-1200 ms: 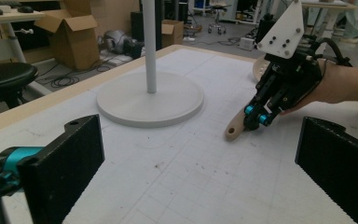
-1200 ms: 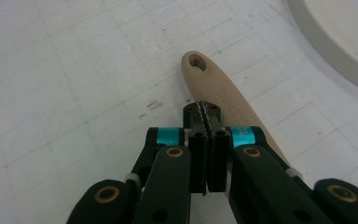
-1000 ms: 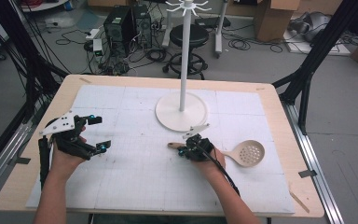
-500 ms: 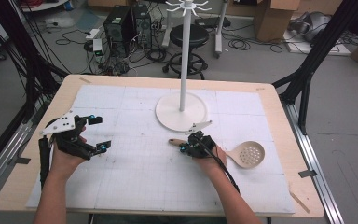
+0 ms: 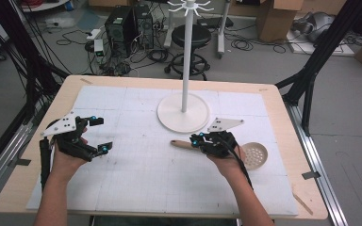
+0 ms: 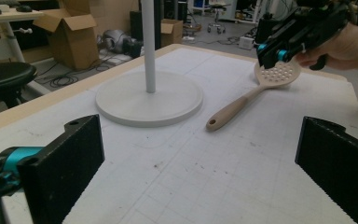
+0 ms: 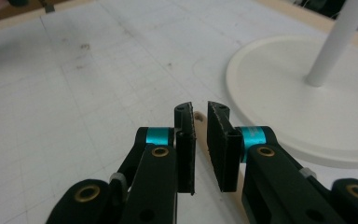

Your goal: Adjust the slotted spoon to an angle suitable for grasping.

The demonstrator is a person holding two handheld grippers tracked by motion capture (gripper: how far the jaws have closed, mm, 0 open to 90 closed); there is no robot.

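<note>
From the high view, the left gripper hangs over the left part of the white gridded mat, its jaws spread wide and holding nothing. The right gripper sits right of centre, just in front of the round base of the white stand. A slotted spoon lies under it — the wooden handle pokes out past the jaw tips toward the left gripper, and the perforated beige bowl rests behind the hand, toward the right edge of the table. The stand's pole rises from the base to a ring of hooks at the top.

In the left gripper view, the two black jaws stand far apart at the bottom corners, with bare mat between them. Ahead of them and slightly right lies the slotted spoon, handle end nearest, bowl farthest. The right gripper hovers directly over the bowl end, held by a hand. The stand's base is ahead and to the left of the spoon, close to it but apart.

In the right gripper view, the jaws stand at a narrow gap, not closed. The spoon's handle runs along the mat below that gap; whether the pads touch it cannot be told. The stand's base lies just beyond the jaws to the right.
</note>
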